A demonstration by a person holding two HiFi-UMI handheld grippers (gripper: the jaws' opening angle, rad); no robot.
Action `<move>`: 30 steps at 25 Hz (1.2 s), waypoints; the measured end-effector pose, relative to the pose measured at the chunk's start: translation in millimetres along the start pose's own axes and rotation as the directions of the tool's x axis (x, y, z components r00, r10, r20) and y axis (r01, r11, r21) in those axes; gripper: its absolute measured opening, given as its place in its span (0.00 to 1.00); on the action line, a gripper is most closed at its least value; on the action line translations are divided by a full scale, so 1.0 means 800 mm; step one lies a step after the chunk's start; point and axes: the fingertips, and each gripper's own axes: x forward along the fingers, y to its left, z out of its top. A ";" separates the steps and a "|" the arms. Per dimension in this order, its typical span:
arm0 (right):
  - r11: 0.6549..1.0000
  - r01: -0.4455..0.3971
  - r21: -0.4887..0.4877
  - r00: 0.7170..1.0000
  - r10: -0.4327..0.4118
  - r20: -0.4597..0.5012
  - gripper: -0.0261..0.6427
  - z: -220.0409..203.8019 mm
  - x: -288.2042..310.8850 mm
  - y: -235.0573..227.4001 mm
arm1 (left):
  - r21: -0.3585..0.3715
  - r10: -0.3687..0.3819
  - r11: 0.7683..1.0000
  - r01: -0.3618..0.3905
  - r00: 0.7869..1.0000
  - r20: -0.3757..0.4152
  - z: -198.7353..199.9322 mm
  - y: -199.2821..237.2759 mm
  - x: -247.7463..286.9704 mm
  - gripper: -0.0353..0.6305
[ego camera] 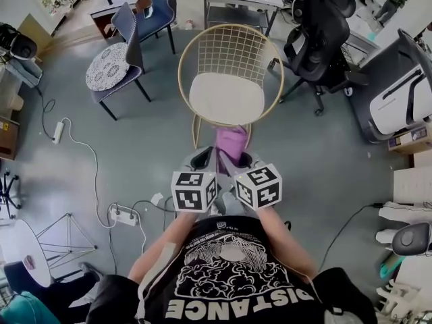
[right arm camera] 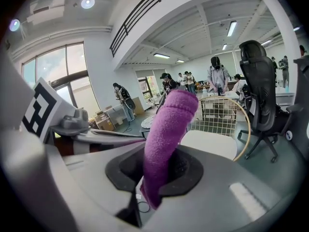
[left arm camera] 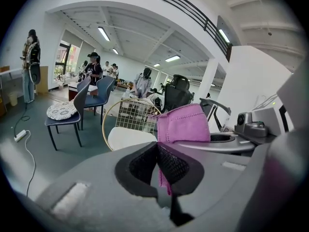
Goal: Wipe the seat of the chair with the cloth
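While the left gripper [left arm camera: 158,154] and the right gripper [right arm camera: 157,164] sit close together just in front of the chair [ego camera: 231,46], each has its jaws clamped on the purple cloth [ego camera: 231,144]. In the left gripper view, a thin edge of the cloth is pinched between the dark padded jaws and the rest stands up above them as a flat fold. In the right gripper view, the cloth passes between the jaws as a thick roll and rises toward the chair. From the head view, the cloth bunches between the two grippers, at the chair's front edge but short of its seat [ego camera: 226,98], so it is not touching the white cushion. The two marker cubes [ego camera: 194,191] lie side by side on the near side of the cloth, farther from the chair. The chair has a round gold rim and a wire-grid back, and it faces the person. To the chair's left stands a blue chair [ego camera: 128,42] with a patterned round cushion. To the chair's right stands a black office chair [ego camera: 322,39]. A white power strip [ego camera: 123,214] lies on the grey floor, well to the near left of the chair.
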 end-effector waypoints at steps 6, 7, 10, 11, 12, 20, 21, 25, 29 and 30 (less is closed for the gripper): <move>1.000 -0.003 0.020 1.000 0.002 0.018 0.13 0.005 0.016 -0.018 | -0.007 0.010 1.000 -0.010 1.000 -0.029 -0.002 0.012 0.023 0.04; 1.000 -0.005 0.022 1.000 0.005 0.017 0.13 0.007 0.021 -0.023 | -0.006 0.012 1.000 -0.012 0.999 -0.030 0.000 0.013 0.030 0.04; 1.000 -0.013 0.023 1.000 0.012 0.013 0.13 0.016 0.039 -0.044 | -0.001 0.021 1.000 -0.021 0.999 -0.026 0.016 0.020 0.054 0.04; 1.000 -0.015 0.023 1.000 0.014 0.012 0.13 0.021 0.045 -0.052 | 0.000 0.025 1.000 -0.025 0.999 -0.026 0.023 0.023 0.063 0.04; 1.000 -0.017 0.024 1.000 0.016 0.011 0.13 0.027 0.050 -0.060 | 0.001 0.029 1.000 -0.029 0.999 -0.027 0.030 0.025 0.072 0.04; 0.998 -0.059 0.024 0.998 0.059 0.000 0.13 0.078 0.096 -0.125 | -0.006 0.078 0.997 -0.078 0.997 -0.025 0.086 0.043 0.145 0.04; 0.998 -0.064 0.023 0.998 0.064 -0.001 0.13 0.083 0.101 -0.134 | -0.007 0.085 0.996 -0.085 0.996 -0.023 0.092 0.045 0.154 0.04; 0.996 -0.082 0.029 0.997 0.082 0.000 0.13 0.104 0.118 -0.166 | -0.010 0.105 0.994 -0.105 0.994 -0.024 0.114 0.048 0.187 0.04; 0.994 -0.097 0.039 0.995 0.097 0.004 0.13 0.120 0.131 -0.195 | -0.005 0.124 0.992 -0.124 0.992 -0.012 0.134 0.051 0.214 0.04; 0.994 -0.099 0.043 0.995 0.099 0.007 0.13 0.123 0.134 -0.203 | -0.002 0.131 0.991 -0.131 0.991 -0.011 0.139 0.052 0.221 0.04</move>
